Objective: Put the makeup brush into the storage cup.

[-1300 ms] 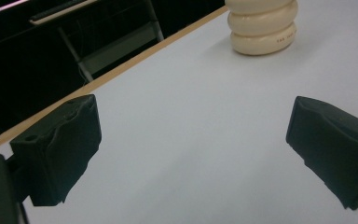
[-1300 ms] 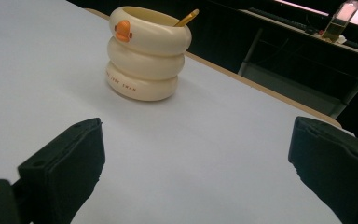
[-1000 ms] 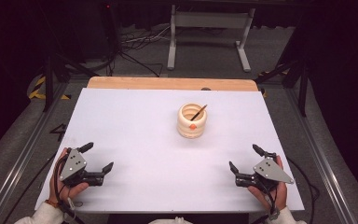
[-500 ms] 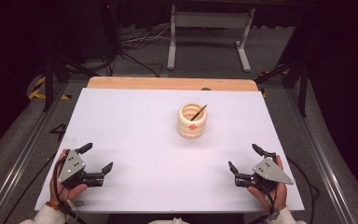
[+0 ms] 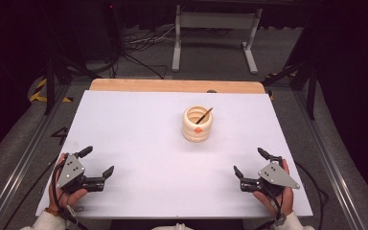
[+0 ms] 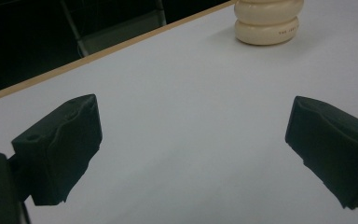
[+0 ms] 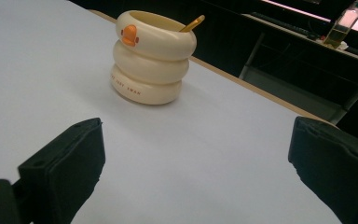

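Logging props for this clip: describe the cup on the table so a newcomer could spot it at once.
On the white table, look past the middle toward the far wooden edge, slightly right. The cup stands there alone: cream, shaped like three stacked rings, with an orange beak-like mark on its side and a thin stick leaning out of it.

High view looks down on the table (image 5: 139,124) — both low gripper views share its cup (image 7: 150,58).

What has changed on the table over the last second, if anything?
Nothing visibly changed. The left gripper and the right gripper rest at the near corners of the white table, both with jaws wide open and holding nothing, as before. The cream ringed cup stands in the same spot with the stick leaning in it.
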`<state>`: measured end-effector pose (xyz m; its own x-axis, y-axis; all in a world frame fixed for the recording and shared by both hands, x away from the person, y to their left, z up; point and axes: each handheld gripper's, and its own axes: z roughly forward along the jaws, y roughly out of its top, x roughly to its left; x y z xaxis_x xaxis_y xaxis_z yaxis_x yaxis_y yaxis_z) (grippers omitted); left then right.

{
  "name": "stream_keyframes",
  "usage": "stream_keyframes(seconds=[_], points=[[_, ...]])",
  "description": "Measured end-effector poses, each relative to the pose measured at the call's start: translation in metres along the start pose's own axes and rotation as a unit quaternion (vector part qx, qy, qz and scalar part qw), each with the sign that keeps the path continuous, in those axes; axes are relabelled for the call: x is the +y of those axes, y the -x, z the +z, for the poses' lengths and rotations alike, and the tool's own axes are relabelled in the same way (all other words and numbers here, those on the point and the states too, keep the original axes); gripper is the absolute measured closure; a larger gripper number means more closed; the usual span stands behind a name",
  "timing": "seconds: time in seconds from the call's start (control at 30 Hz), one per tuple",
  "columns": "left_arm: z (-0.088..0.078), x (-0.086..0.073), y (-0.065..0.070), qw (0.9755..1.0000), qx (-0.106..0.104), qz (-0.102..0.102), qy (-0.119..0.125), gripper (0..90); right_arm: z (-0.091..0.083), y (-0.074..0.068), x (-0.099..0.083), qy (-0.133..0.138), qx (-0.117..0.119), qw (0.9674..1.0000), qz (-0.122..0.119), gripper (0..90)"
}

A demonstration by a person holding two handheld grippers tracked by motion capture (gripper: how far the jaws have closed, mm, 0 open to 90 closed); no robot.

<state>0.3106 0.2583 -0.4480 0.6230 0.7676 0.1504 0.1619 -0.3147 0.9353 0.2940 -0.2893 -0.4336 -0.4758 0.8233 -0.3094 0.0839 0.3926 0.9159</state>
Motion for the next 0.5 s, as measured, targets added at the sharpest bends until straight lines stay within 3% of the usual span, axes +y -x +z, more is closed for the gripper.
stream_keyframes(seconds=[0.5], points=[[-0.016, -0.005, -0.001, 0.9997, 0.022, -0.010, -0.001, 4.7, 0.017, -0.001, 0.004, 0.005, 0.018, 0.9998, -0.009, 4.3]])
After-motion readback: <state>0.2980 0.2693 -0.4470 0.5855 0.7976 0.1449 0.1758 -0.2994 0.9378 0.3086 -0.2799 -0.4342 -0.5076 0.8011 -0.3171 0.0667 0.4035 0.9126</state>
